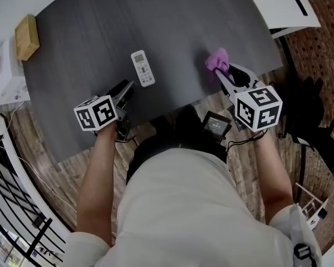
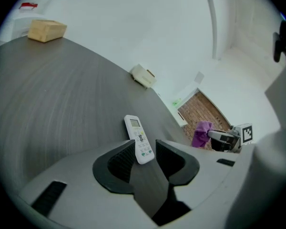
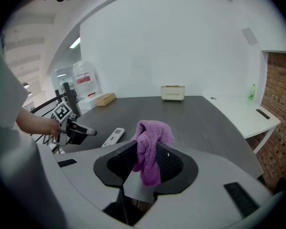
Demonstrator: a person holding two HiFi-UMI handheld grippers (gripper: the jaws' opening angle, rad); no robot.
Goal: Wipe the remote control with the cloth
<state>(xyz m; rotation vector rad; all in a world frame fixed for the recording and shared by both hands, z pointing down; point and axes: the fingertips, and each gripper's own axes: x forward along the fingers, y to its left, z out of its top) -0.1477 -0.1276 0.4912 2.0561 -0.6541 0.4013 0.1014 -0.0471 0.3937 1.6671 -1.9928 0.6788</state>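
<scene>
White remote (image 1: 143, 68) flat on dark bench (image 1: 183, 26), screen end away from the person.
Left tongs (image 1: 126, 87) half-open, empty, just short of it; right tongs (image 1: 222, 74) pinch purple cloth (image 1: 217, 60). Left gripper view alone shows its buttons.

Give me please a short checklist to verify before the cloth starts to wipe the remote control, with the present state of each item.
1. Cloth held: ok. The right gripper is shut on it, and it hangs between the jaws.
2. Remote control lying ready: ok. It lies flat on the table with its buttons up and nothing on it.
3. Remote steadied: not ok. The left gripper has its jaws apart and the remote lies just ahead of them, not clamped.
4. Cloth touching remote: not ok. The cloth is well apart from it, to its right.
5. Path from cloth to remote: ok. Only bare table lies between them.
</scene>
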